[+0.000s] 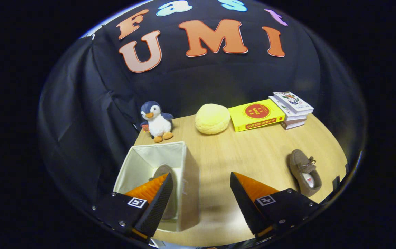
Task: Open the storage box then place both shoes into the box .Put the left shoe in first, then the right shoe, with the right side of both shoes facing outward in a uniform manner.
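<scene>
Brown suede moccasin shoe (305, 172) lies on the light wooden surface (239, 152), beyond and right of our tool (201, 186), long axis running away, toe far. Tool fingers apart, holding nothing, straddling the near wall of the open cream fabric storage box (187, 173); another brown shoe (161, 172) sits inside. We judge the second pickup comes next.

the box (187, 173) is cream-white fabric, and a shoe (162, 172) inside it shows grey-brown. the second shoe (304, 171) on the table (239, 152) is brown with brown laces and a pale insole. the table is light wood grain. the penguin (156, 121) is navy and white with orange beak and feet. the cushion (212, 118) is pale yellow. one book (256, 114) is yellow with a red circle; the stack (293, 109) has white covers with a coloured pattern.
</scene>
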A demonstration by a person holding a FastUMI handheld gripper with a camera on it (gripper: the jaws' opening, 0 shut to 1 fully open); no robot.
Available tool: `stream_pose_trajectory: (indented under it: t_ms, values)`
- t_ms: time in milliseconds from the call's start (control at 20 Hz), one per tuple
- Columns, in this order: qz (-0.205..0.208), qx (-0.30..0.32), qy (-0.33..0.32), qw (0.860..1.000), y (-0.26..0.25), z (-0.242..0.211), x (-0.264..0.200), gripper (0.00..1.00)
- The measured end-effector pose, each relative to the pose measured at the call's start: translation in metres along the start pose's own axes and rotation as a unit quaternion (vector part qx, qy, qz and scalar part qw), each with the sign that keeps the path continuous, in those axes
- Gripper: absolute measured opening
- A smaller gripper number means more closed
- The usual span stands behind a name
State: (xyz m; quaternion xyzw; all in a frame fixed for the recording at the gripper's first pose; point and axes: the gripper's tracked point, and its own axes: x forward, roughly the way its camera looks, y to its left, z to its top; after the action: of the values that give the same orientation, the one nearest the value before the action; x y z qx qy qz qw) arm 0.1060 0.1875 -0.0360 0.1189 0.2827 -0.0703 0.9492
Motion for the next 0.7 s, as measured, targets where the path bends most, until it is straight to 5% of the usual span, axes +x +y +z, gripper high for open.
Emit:
stream_pose_trajectory:
  t_ms: [700]
  values:
    - [-0.039, -0.007, 0.0, 0.999, -0.212, -0.012, -0.016, 0.99]
